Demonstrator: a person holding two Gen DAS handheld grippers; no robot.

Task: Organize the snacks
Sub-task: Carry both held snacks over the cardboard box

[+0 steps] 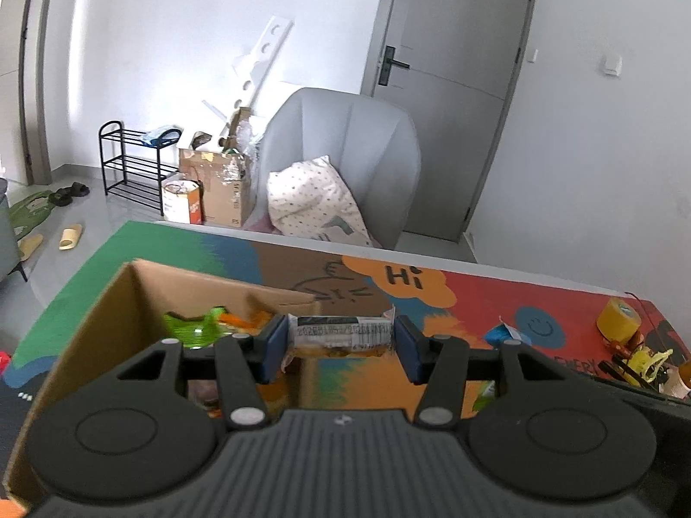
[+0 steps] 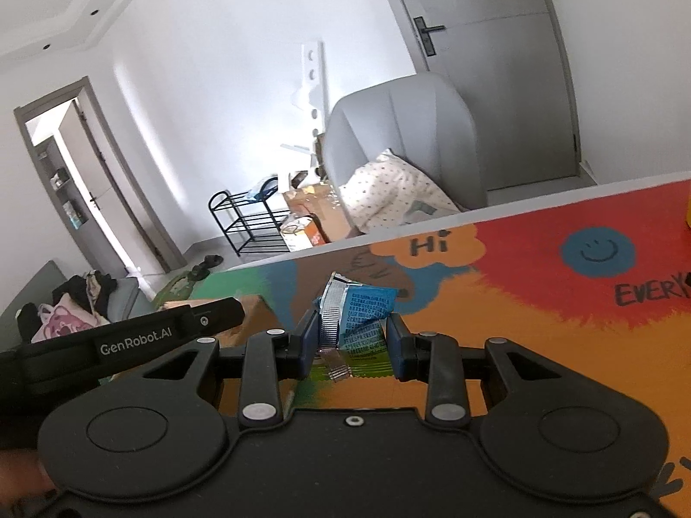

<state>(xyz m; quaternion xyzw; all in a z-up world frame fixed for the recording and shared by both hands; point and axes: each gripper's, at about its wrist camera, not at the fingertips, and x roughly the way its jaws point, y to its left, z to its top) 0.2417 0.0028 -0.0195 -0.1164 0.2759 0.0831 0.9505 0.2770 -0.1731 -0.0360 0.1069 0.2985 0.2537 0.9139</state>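
Left wrist view shows the left gripper [image 1: 341, 345] clamped on a clear-wrapped snack bar [image 1: 341, 333] beside the cardboard box [image 1: 86, 332], which already holds a green packet [image 1: 194, 328]. The right gripper [image 2: 352, 345] pinches a blue snack packet [image 2: 362, 315] above the colourful tabletop [image 2: 540, 302]. Both snacks seemingly remain unboxed.

A home living room — armchair [image 1: 345, 159], shoe rack [image 1: 129, 164], slippers [image 1: 71, 236].

Cardboard box [image 1: 108, 323] sits on the table mat [image 1: 475, 298] at left with snack packets [image 1: 194, 328] inside, tape roll [image 1: 617, 319] far right, armchair [image 1: 345, 146] behind the table, shoe rack [image 1: 129, 164] left of it.
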